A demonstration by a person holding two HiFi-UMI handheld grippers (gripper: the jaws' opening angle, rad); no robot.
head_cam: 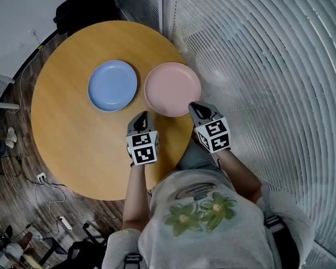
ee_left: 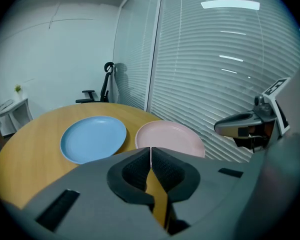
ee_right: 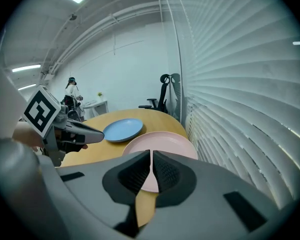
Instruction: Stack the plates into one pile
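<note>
On table (head_cam: pixel 73 133), flat, side by side and just apart, not stacked: blue plate (head_cam: pixel 112 86) left, pink plate (head_cam: pixel 172 88) right; over near edge, left gripper (head_cam: pixel 141 118) and right gripper (head_cam: pixel 195 106), each with jaws pressed together, empty, right one at pink rim.

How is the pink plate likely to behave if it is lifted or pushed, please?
The pink plate looks rigid, so it should stay stiff. Its thin, matte look suggests light plastic, though that's uncertain. Flat-bottomed on the smooth table, it would probably slide rather than tip when pushed.
</note>
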